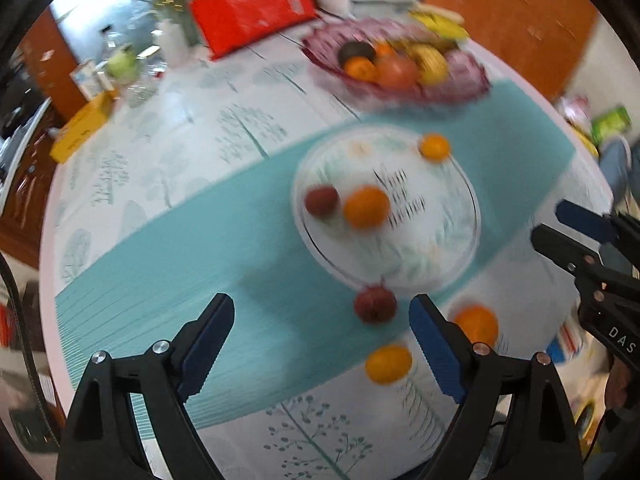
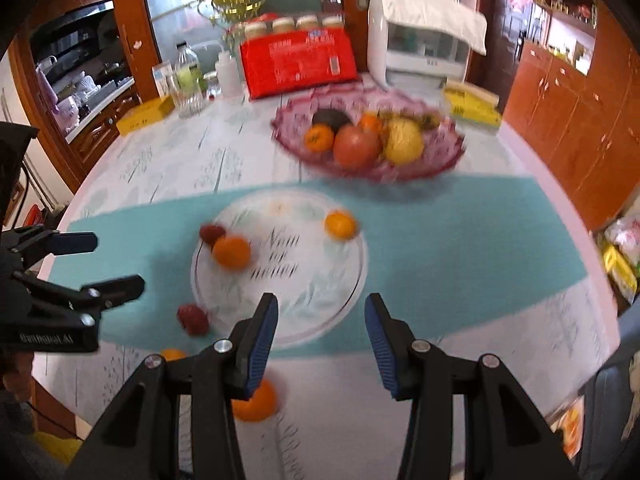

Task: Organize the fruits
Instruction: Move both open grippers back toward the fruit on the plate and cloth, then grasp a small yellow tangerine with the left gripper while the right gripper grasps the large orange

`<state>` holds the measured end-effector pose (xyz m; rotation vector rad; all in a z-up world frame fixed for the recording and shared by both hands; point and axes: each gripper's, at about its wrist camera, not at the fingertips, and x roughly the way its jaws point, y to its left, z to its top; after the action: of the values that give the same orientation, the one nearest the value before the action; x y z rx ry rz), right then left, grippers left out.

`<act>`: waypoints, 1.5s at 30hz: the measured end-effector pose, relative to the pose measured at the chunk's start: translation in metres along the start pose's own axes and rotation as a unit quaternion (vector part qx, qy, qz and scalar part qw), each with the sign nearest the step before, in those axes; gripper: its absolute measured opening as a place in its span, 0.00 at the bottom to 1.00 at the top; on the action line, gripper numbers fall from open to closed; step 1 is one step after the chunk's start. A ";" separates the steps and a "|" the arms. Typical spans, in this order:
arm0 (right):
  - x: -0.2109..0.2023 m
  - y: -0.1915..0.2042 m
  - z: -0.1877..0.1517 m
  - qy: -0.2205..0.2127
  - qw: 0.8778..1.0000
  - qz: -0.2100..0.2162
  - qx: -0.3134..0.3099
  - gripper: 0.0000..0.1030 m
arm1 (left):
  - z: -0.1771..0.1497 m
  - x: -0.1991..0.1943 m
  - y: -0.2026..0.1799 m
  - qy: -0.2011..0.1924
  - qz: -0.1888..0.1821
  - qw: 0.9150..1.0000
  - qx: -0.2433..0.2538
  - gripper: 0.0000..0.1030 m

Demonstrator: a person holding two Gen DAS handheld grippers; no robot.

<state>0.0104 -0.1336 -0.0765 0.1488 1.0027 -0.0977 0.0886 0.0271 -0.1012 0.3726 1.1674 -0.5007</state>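
1. The left gripper [image 1: 322, 332] hangs over the near part of the surface [image 1: 168, 140] with its black, blue-padded fingers wide apart and nothing between them.
2. The right gripper [image 2: 321, 326] hangs over the near rim of the round white plate with printed lettering [image 2: 320, 280]; its fingers are apart as well, and no fruit sits between the pads.
3. That plate lies on a teal strip of the tablecloth [image 2: 460, 240]. On it are three fruits: a small dark red fruit [image 2: 211, 233] touching an orange mandarin [image 2: 231, 252] on the left side, and a second, smaller mandarin [image 2: 340, 224] by the far right rim.
4. Off the plate, a dark red round fruit [image 1: 375, 304] lies on the teal strip just beside the plate's near rim, in the left wrist view close to the right finger of the left gripper.
5. Two more orange fruits lie on the white, tree-patterned cloth nearer still: one [image 1: 388, 364] between the left gripper's fingers in that view, the other [image 1: 478, 324] partly behind its right finger.
6. A pink glass bowl with a wavy rim [image 2: 448, 156] stands further back, well apart from the plate, holding an apple, a yellow fruit, mandarins and a dark fruit.
7. Both views are blurred, so the small red fruits' kind cannot be told.
8. A red package [image 2: 296, 56] stands at the surface's far edge.
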 end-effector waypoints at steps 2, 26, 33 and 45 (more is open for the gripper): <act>0.004 0.006 -0.012 0.008 1.000 0.002 0.002 0.45 | -0.010 0.010 -0.005 0.011 -0.014 1.000 0.017 0.86; 0.042 0.025 -0.065 0.057 0.992 0.097 0.051 0.45 | -0.048 0.057 -0.025 0.038 -0.068 0.996 0.050 0.63; 0.048 0.030 -0.068 0.060 0.990 0.117 0.054 0.40 | -0.048 0.059 -0.029 0.034 -0.078 0.994 0.065 0.41; 0.036 0.032 -0.069 0.044 0.995 0.085 0.040 0.38 | -0.049 0.050 -0.032 0.025 -0.083 0.994 0.068 0.32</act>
<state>-0.0234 -0.0908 -0.1408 0.3144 1.0699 0.0247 0.0481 0.0169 -0.1657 0.4086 1.2225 -0.7213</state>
